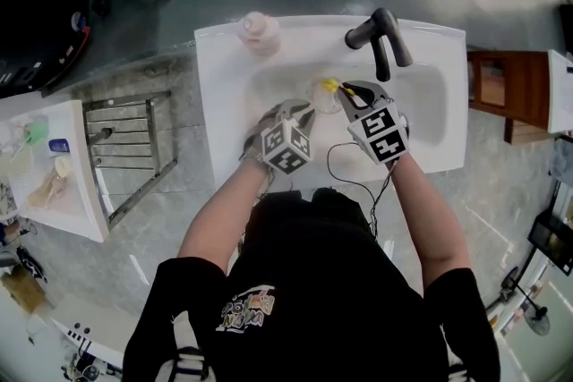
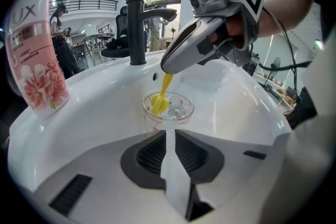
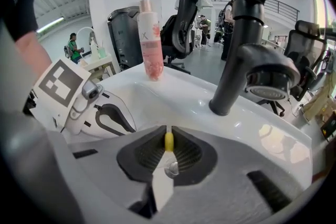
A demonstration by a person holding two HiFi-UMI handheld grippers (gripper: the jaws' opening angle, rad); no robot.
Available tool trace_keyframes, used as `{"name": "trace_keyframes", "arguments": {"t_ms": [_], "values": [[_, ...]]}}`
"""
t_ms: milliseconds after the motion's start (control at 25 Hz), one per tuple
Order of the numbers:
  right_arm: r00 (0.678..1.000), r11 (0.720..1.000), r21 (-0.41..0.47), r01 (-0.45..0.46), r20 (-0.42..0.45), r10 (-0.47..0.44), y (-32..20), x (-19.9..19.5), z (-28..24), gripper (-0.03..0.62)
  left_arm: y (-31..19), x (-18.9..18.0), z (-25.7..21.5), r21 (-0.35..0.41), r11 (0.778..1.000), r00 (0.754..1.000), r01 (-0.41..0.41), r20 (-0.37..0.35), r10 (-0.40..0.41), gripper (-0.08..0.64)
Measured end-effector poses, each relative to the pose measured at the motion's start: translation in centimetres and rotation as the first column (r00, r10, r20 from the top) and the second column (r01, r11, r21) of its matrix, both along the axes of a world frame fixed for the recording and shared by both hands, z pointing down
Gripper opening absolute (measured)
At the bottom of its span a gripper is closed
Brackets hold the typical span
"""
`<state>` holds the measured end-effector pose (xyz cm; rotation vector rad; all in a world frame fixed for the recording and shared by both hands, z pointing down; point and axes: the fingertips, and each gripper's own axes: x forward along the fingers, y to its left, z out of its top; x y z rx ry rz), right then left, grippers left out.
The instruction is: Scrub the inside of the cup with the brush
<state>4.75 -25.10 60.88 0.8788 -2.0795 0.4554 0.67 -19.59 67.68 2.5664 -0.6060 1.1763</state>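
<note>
A small clear cup (image 2: pixel 176 111) stands in the white sink basin (image 2: pixel 94 113), also seen as the cup (image 1: pixel 322 96) in the head view. My left gripper (image 2: pixel 169 131) is shut on the cup's near rim. A yellow brush (image 2: pixel 160 102) reaches down into the cup, its head against the inner left wall. My right gripper (image 2: pixel 169 66) comes in from the upper right and is shut on the brush handle (image 3: pixel 169 142), which shows as a yellow stub between the jaws. In the head view the left gripper (image 1: pixel 308 109) and right gripper (image 1: pixel 346 94) meet over the cup.
A black faucet (image 1: pixel 380 36) rises at the basin's back edge, close over the right gripper, seen too as the faucet (image 3: pixel 247 50). A pink soap bottle (image 1: pixel 258 29) stands at the back left corner. A metal rack (image 1: pixel 130 148) lies left of the sink.
</note>
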Motion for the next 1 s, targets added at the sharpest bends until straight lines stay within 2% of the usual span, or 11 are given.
{"name": "trace_keyframes", "arguments": {"t_ms": [320,480,680,1000], "values": [[0.987,0.992,-0.031,0.122,-0.105,-0.124,1.4,0.6,0.6,0.035,-0.2,-0.2,0.2,0.001,1.000,1.000,0.005,-0.001,-0.005,0.049],[0.980,0.987,-0.063,0.147,-0.125,-0.153,2.2,1.1,0.3,0.035,-0.1,-0.1,-0.2,0.000,1.000,1.000,0.008,-0.002,-0.008,0.049],[0.982,0.980,-0.125,0.155,-0.090,-0.167,3.1,0.7,0.9,0.035,-0.3,-0.4,0.0,-0.001,1.000,1.000,0.012,0.001,-0.012,0.049],[0.992,0.970,-0.207,0.126,0.015,-0.126,4.9,-0.9,1.4,0.035,0.0,-0.2,-0.3,-0.002,1.000,1.000,0.014,0.003,-0.014,0.049]]}}
